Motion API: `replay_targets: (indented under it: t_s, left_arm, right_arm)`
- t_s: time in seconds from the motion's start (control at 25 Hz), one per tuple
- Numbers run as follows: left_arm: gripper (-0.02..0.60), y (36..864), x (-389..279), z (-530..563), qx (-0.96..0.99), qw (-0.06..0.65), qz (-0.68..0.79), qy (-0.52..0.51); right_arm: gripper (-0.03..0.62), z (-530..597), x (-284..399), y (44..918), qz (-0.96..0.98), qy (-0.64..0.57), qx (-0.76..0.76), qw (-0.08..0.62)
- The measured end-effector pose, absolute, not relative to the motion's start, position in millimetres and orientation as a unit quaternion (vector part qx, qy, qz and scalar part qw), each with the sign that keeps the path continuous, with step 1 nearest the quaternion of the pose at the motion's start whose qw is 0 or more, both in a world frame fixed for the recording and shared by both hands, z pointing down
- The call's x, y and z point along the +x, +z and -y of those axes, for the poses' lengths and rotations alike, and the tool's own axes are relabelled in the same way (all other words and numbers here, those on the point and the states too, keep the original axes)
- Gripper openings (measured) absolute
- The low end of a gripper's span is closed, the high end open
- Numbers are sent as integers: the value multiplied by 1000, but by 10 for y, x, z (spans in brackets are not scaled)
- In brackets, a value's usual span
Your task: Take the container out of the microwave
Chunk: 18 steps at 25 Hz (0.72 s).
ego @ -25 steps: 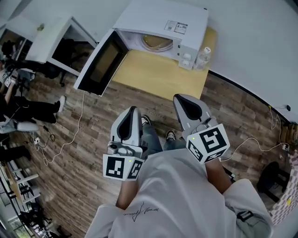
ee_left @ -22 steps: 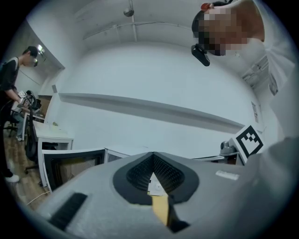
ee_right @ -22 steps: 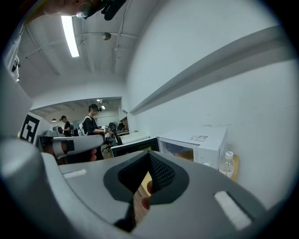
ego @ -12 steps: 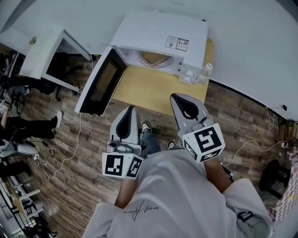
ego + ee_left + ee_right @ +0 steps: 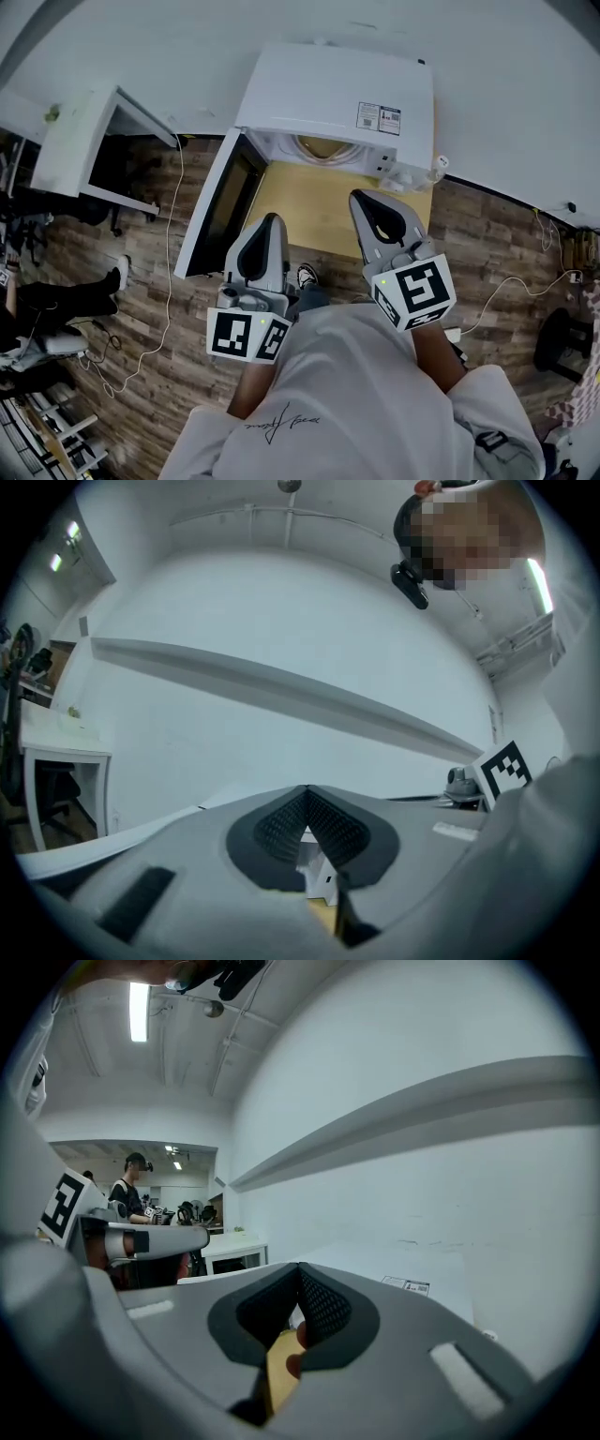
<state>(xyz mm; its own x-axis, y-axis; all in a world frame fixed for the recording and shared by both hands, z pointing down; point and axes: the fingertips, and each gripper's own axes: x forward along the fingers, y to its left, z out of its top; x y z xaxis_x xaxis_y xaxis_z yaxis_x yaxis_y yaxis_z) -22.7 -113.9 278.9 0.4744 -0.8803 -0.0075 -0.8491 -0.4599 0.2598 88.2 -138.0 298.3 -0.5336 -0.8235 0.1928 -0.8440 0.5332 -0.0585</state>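
Jaws of the left gripper [image 5: 270, 225] are pressed together on nothing. The right gripper [image 5: 367, 203] is likewise closed and empty. Both aim at the microwave [image 5: 337, 94] from over the bench [image 5: 309, 202], short of the cavity. The door [image 5: 220, 211] already stands open at left. The container [image 5: 319, 150] sits inside the cavity, untouched, so reach, grasp and withdrawal remain. Only its curved tan rim shows. It appears round, mouth upward, so no long axis can be determined.
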Motion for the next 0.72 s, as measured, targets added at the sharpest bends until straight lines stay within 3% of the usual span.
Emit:
replay_targets:
  t_s: [0.72]
  left_arm:
    - [-8,3101,-591,1441,907,178,378,-49]
  right_arm:
    - [12,1833,478,3379,814,11,554,177]
